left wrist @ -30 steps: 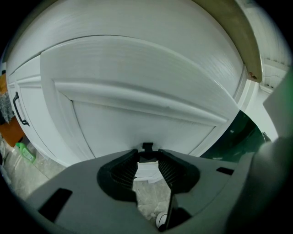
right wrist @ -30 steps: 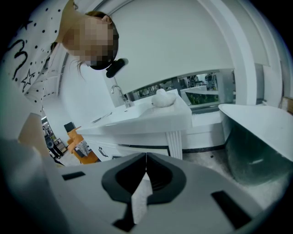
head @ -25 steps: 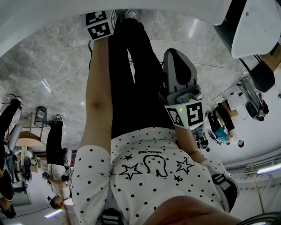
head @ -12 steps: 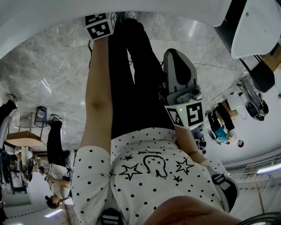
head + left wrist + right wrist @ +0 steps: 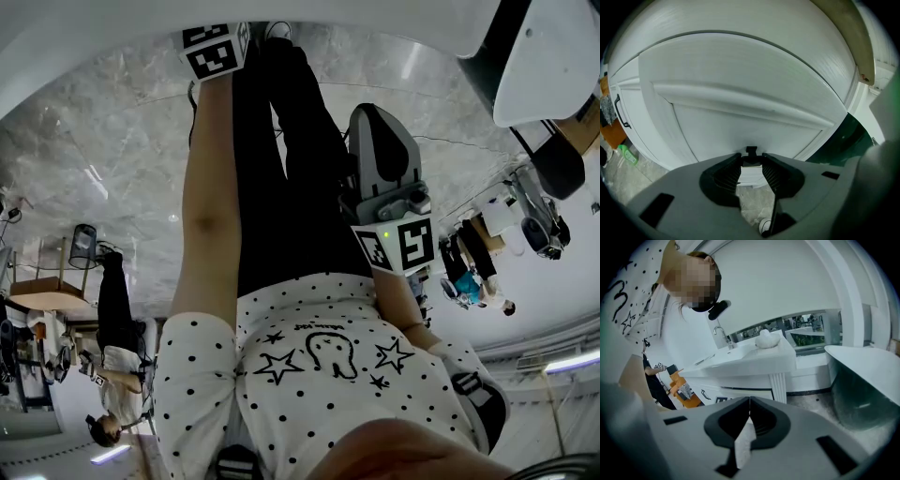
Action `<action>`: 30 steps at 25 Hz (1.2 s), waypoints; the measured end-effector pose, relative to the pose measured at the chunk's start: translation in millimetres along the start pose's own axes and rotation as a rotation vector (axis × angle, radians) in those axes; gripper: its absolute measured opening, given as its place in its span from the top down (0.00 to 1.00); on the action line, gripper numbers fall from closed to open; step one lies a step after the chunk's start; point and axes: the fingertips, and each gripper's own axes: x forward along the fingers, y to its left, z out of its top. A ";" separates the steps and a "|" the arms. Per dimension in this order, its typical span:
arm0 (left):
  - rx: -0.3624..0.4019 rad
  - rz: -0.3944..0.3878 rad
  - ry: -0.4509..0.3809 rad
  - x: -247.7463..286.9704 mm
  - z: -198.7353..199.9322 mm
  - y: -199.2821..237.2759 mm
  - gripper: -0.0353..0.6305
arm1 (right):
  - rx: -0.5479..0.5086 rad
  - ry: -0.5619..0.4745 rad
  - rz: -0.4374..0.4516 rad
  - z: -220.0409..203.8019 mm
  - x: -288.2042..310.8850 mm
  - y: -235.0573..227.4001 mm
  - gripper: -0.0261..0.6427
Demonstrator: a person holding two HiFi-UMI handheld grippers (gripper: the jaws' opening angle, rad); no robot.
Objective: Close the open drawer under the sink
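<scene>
A white cabinet front [image 5: 740, 93] with a raised horizontal ridge fills the left gripper view, close ahead of my left gripper [image 5: 751, 158]. Its jaws stand open with nothing between them. From this close I cannot tell whether the panel is the pulled-out drawer. In the right gripper view the white sink vanity [image 5: 754, 359] with its faucet [image 5: 723, 336] stands further off. My right gripper [image 5: 750, 403] is shut on nothing, aimed toward the vanity's corner post. The head view shows only the left marker cube [image 5: 214, 52] and the right gripper's body [image 5: 386, 178] beside the person's legs.
A black handle [image 5: 619, 112] sits on a neighbouring cabinet door at the left, with an orange stool [image 5: 611, 133] and a green bottle [image 5: 628, 154] beyond. A white tub [image 5: 865, 380] stands right of the vanity. Other people [image 5: 112, 309] are off to the left.
Both grippers have stayed still. Only the people in the background at the head view's left have shifted.
</scene>
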 end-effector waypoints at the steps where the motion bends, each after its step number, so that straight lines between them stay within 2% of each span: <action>1: -0.002 0.001 0.000 -1.3 0.7 0.4 0.74 | -0.001 0.000 0.001 -0.5 -0.6 0.9 0.94; 14: -0.025 -0.014 0.030 10.1 -13.1 -6.5 0.74 | 0.000 -0.009 -0.001 -3.4 -7.6 -4.2 0.94; 30: -0.021 -0.019 0.013 13.7 -12.2 -8.2 0.74 | 0.014 -0.016 -0.033 -8.6 -10.3 -8.5 0.94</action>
